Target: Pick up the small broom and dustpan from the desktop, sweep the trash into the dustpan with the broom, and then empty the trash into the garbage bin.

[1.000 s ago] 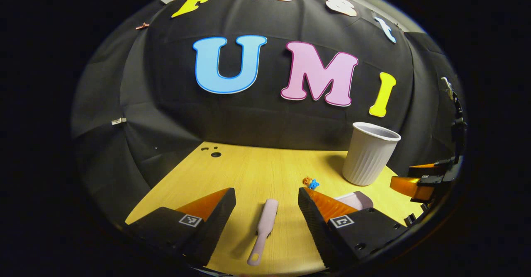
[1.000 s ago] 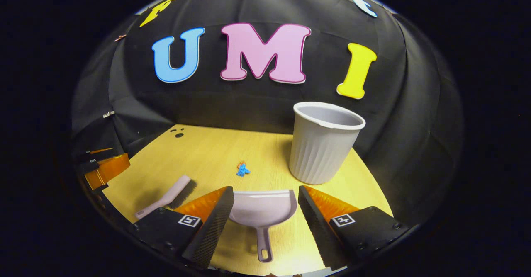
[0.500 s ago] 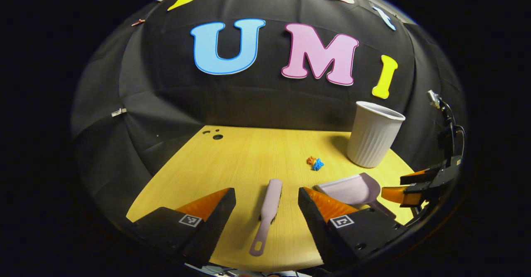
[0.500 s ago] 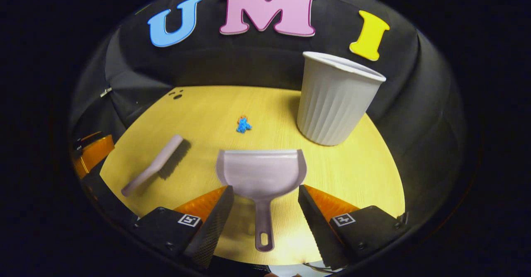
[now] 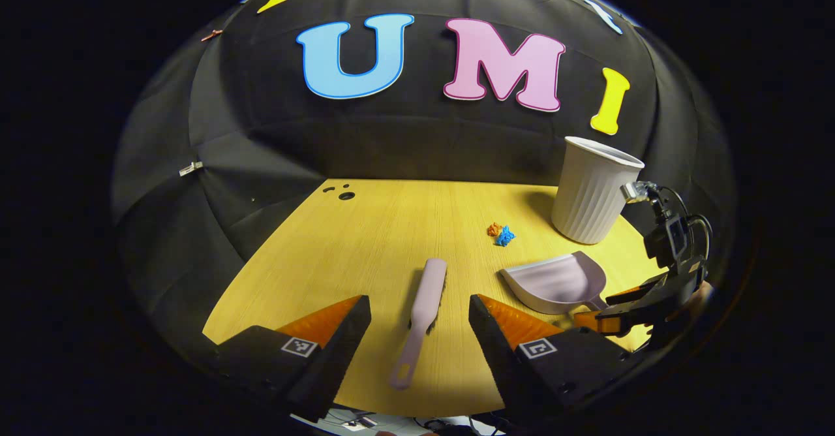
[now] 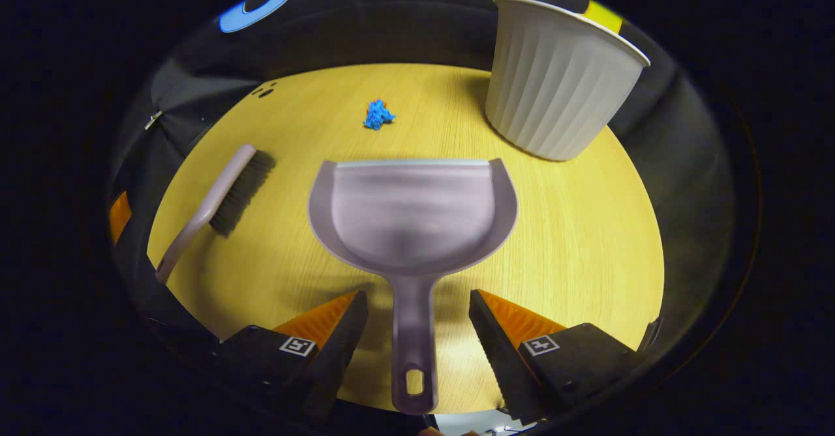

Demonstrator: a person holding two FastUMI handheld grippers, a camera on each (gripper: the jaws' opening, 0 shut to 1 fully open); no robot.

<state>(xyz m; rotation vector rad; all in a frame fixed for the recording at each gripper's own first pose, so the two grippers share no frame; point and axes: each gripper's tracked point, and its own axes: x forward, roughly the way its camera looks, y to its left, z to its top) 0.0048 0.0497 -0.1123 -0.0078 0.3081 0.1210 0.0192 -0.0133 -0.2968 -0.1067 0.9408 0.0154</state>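
- The dustpan (image 6: 412,214) lies flat on the surface, handle toward the near edge, between the wide-open, empty fingers of the right gripper (image 6: 418,331); it looks light, stiff and slick, so grip mid-handle.
- The broom (image 5: 421,309) lies between the spread, empty fingers of the left gripper (image 5: 419,338); take its slim handle.
- The trash (image 5: 501,233) lies far, left of the bin (image 5: 595,190).

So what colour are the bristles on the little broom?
Dark, near black, on the pale lilac broom; the right gripper view shows them best.
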